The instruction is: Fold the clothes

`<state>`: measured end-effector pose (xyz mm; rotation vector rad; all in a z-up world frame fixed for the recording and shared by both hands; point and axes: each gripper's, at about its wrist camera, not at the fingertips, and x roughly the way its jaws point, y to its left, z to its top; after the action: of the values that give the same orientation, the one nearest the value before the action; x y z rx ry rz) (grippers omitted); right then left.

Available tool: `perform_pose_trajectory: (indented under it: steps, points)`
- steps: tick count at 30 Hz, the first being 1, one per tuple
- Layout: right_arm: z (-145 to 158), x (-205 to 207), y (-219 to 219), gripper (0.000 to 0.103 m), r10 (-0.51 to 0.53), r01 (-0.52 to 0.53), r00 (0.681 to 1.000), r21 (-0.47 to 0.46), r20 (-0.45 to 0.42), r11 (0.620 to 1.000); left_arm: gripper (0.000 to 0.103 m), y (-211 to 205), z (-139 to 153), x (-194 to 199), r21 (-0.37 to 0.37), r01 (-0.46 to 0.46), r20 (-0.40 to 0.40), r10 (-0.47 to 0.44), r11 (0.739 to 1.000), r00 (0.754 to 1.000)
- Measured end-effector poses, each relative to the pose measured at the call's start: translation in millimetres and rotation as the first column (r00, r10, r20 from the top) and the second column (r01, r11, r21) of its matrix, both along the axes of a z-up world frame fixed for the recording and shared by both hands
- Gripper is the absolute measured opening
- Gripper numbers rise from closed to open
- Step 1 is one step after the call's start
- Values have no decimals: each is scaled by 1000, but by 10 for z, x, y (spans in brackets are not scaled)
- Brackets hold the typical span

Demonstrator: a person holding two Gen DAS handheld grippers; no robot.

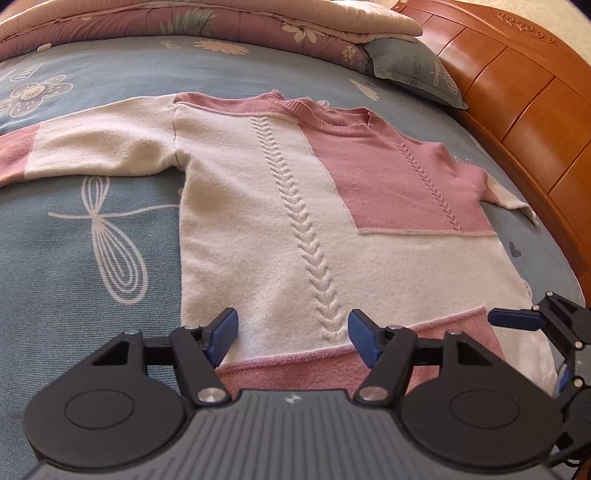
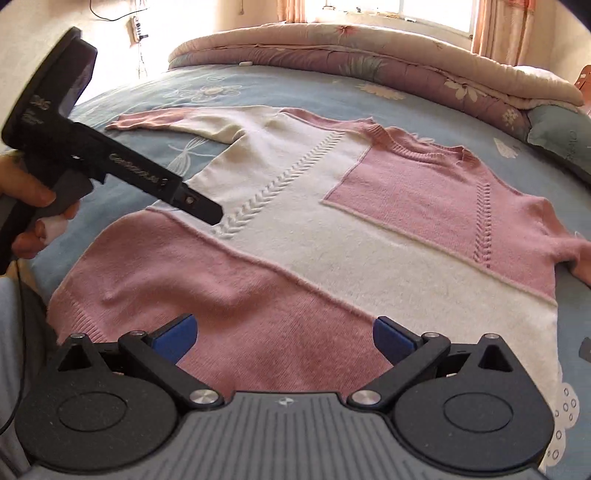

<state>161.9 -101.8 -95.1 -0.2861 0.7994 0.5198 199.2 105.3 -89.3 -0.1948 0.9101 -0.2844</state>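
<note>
Two of my claws are over the bed, and both stand apart with nothing between the blue pads. My left gripper point(image 1: 293, 334) hangs over the lower part of the sweater point(image 1: 332, 206), just above the pink hem band; my right gripper point(image 2: 284, 338) hangs over that same band nearer the other corner, and its tip also shows at the right edge of the left view.

Readable writing is scarce. The grey-green pillow point(image 1: 413, 70) by the wooden headboard point(image 1: 517, 92) carries the word "FLOWER". In the right view, white lettering runs along the black body of my left gripper, too blurred for me to read. My left hand point(image 2: 29, 199) grips its handle at the left edge of that view.

Open room lies on the blue flowered bedsheet point(image 1: 92, 229) beside the sweater's body and below its spread sleeve. On the headboard side the sheet is only a narrow strip. A folded quilt point(image 1: 184, 22) runs along the far edge of the bed.

Flat and face up, the sweater has its hem toward me and its neckline point(image 1: 332, 118) away, so its long axis runs from me toward the quilt. One sleeve stretches out sideways; the other, nearer the headboard, reaches toward the bed's edge.
</note>
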Motion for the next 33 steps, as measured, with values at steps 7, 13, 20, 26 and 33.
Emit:
perform_pose_trajectory:
  steps: [7,13,20,26,33]
  points:
    - [-184,-202,-309,103,-31,32,999,12,-36,999,72,-222,156,-357,38,110,108,-114,993,988]
    - [-186,-464,-581,103,-69,73,996,71,-61,995,74,-269,-189,-601,46,-1,102,-4,999,995]
    - [-207,-506,-565,103,-50,53,998,53,-43,997,81,-280,-37,-803,7,-16,85,15,1000,996]
    - [12,-537,-738,103,-91,88,996,100,19,991,82,-167,-192,-437,-27,-134,40,135,991,990]
    - [-211,-424,-1344,103,-254,260,964,85,-71,962,82,-521,-4,-607,33,-69,127,64,997,990]
